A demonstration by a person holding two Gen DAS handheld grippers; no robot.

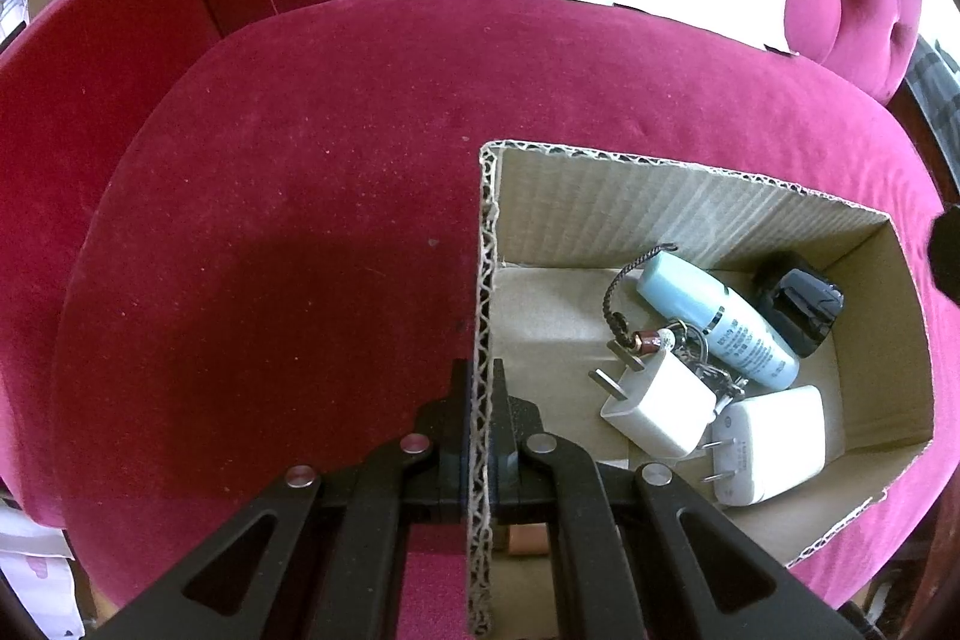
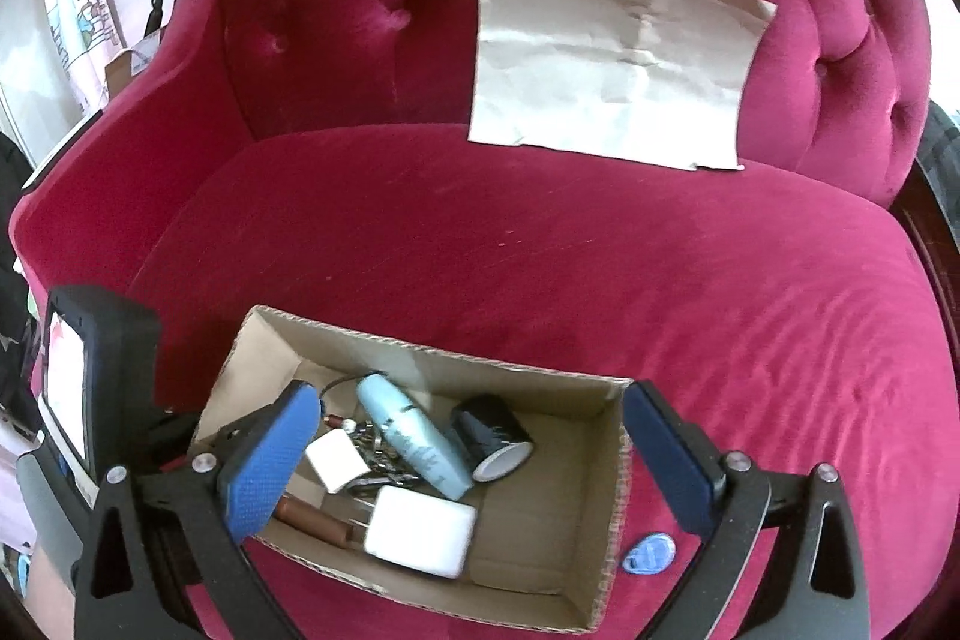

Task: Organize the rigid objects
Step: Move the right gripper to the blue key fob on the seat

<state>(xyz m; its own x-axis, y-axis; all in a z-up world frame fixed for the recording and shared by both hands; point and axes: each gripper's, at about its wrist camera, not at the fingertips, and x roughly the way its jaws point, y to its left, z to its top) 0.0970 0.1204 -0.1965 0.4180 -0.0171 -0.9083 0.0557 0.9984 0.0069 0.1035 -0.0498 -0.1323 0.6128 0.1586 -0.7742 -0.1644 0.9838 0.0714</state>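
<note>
Only in my right view: a blue oval tag [image 2: 649,552] on the sofa seat [image 2: 600,250], just outside the cardboard box's [image 2: 420,358] right wall; a brown stick-like item [image 2: 312,520] at the box's near-left corner, mostly behind my left blue pad; a screen device [image 2: 66,388] left of the box.
Only in my left view: the box's left wall [image 1: 480,460] edge-on, with my tongs on it.
Both views: a crumpled paper sheet [image 2: 612,52] leaning on the sofa back, well behind the box.
Box contents: 1 pale blue bottle [image 1: 717,319], 1 black cylinder [image 1: 798,304] at the far right corner, 2 white plug adapters [image 1: 657,406] [image 1: 771,442] nearest me, a dark cord with metal bits [image 1: 624,304] between them and the bottle.
Left tongs [image 1: 483,400]: clamped shut on the box's left wall, 1 finger inside and 1 outside, pointing steeply down.
Right tongs [image 2: 468,466]: spread fully wide, holding nothing, above the box and tilted down, 1 pad [image 2: 270,460] over its left side and the other past its right wall.
</note>
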